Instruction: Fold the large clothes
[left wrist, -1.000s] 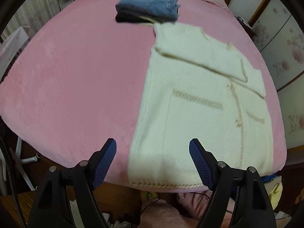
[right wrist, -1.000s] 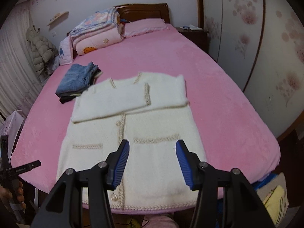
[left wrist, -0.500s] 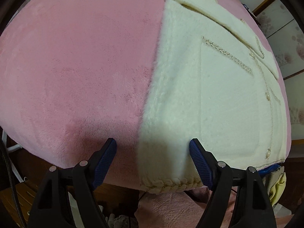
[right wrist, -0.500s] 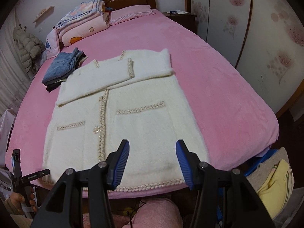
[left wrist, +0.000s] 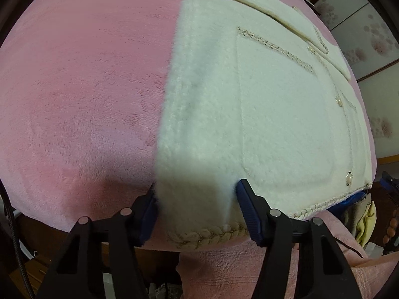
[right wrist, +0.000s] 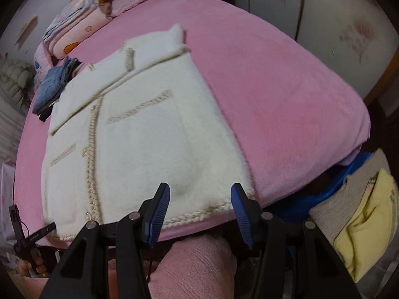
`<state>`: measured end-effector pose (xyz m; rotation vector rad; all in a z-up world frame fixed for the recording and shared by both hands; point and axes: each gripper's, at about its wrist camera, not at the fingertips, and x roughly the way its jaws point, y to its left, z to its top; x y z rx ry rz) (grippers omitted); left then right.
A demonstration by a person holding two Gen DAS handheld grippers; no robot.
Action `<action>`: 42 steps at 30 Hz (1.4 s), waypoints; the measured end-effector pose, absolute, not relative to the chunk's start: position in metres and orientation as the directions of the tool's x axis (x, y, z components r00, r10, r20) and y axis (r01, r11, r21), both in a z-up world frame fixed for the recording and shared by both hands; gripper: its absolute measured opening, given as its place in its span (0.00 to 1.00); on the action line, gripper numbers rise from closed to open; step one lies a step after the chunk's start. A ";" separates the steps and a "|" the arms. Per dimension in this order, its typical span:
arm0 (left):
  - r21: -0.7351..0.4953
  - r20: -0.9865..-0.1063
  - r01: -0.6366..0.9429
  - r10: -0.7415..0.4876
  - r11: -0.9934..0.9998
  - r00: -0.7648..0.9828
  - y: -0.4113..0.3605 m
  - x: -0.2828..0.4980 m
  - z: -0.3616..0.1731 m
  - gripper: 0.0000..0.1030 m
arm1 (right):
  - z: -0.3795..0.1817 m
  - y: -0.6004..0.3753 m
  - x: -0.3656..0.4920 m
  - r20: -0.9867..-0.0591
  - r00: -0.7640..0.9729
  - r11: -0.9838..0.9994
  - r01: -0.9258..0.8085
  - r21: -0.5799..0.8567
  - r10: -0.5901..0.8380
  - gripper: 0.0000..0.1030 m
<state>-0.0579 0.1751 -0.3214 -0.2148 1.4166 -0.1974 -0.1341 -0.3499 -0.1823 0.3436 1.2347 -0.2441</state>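
A fluffy white cardigan (left wrist: pixel 261 114) lies flat on a big bed with a pink blanket (left wrist: pixel 79 94), its sleeves folded across the chest. The left gripper (left wrist: pixel 195 211) is down at the cardigan's bottom corner. Its jaws are closing, and the fluffy corner bunches between the blue pads. The right gripper (right wrist: pixel 199 214) hangs over the other bottom corner with its jaws apart, not squeezing anything. Folded jeans (right wrist: pixel 51 87) sit near the cardigan's top. Pink pillows and quilts (right wrist: pixel 82 25) are piled by the wooden headboard.
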 end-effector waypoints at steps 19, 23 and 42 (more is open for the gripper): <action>-0.266 -0.957 0.023 -0.267 0.964 0.115 0.165 -0.046 -0.331 0.40 | -0.267 -0.378 -0.111 -0.983 0.152 0.930 0.333 0.153 0.107 0.24; -0.208 -0.974 0.033 -0.210 0.978 0.087 0.147 -0.041 -0.323 0.09 | -0.260 -0.365 -0.102 -0.990 0.112 0.954 0.277 0.114 0.086 0.12; -0.498 -0.861 -0.329 -0.415 0.802 0.293 0.152 0.074 -0.160 0.08 | -0.105 -0.355 -0.010 -0.897 0.340 0.904 0.215 0.368 0.284 0.10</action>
